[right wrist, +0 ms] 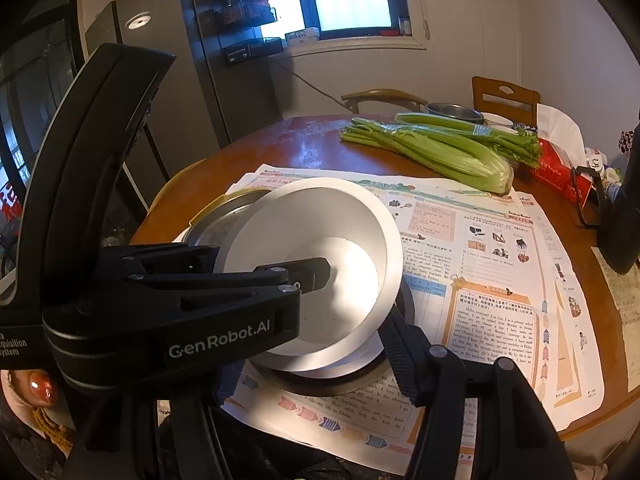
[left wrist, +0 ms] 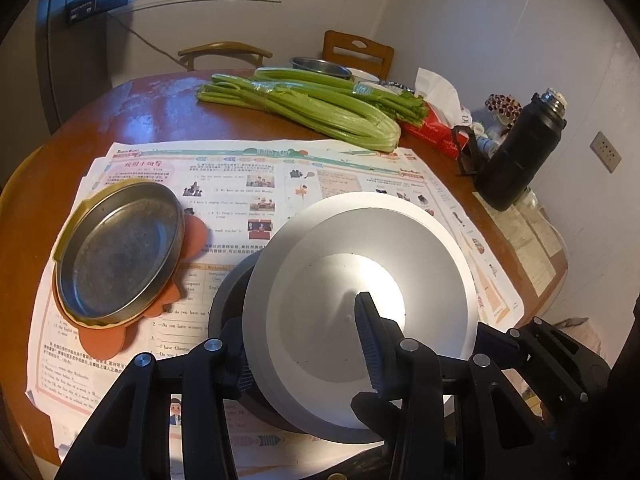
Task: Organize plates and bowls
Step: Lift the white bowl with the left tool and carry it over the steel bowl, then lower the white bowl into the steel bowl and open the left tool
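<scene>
Here the white bowl (left wrist: pixel 360 300) is tilted over a dark bowl (left wrist: pixel 224 304) that stands on the printed paper sheets (left wrist: pixel 248 184) covering the round wooden table (left wrist: pixel 160 108). The left gripper (left wrist: pixel 304 344) holds the white bowl by its rim: one ribbed finger lies inside the bowl and the other finger is outside the wall, so the jaws are closed on the bowl wall. The right gripper (right wrist: pixel 312 344) seems to hold the rim of the dark bowl (right wrist: pixel 352 384) below; one finger presses on the right side of this rim, but the other finger is hidden behind the left gripper (right wrist: pixel 256 280), so I judge it as closed on the dark bowl. A metal plate (left wrist: pixel 120 248) with a yellow edge rests on an orange mat (left wrist: pixel 104 336) just beside, to the left.

I think the risk is in the nesting. The white bowl is not level, so if the left jaws let go too early, it may drop on one side, hit the dark rim and slide onto the paper or against the metal plate. The grip on a smooth wall is also thin, so the bowl may turn between the pads. The paper below can slip too, if the dark bowl is pushed sideways.
</scene>
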The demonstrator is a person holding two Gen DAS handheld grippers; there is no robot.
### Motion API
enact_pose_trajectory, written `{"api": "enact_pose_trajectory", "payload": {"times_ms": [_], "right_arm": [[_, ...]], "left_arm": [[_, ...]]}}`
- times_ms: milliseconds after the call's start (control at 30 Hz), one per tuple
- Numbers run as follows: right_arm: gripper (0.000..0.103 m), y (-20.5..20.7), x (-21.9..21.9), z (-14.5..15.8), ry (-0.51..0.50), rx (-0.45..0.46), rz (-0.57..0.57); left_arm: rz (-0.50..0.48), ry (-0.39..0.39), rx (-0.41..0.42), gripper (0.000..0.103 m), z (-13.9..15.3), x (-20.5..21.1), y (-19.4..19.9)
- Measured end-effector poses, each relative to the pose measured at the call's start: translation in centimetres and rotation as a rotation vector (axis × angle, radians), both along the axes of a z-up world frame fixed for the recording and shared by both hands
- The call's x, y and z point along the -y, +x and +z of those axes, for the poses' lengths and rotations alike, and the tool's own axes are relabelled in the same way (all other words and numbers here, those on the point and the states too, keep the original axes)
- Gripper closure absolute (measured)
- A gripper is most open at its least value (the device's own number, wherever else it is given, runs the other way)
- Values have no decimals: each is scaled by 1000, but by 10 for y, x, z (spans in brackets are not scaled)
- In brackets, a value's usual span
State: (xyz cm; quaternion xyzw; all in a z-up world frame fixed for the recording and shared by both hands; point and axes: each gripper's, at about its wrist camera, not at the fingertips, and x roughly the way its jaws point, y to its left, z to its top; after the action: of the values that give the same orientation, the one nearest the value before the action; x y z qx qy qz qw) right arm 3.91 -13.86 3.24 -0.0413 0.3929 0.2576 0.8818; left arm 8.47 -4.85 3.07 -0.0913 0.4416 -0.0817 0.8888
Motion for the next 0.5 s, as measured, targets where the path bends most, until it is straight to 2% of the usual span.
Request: {"api": "enact_pose_trajectory", "payload": {"times_ms": [500], "right_arm": [[41, 5, 2, -19, -19, -37, -5]], "left_arm": [[3, 24, -34, 58, -19, 5, 4]]}}
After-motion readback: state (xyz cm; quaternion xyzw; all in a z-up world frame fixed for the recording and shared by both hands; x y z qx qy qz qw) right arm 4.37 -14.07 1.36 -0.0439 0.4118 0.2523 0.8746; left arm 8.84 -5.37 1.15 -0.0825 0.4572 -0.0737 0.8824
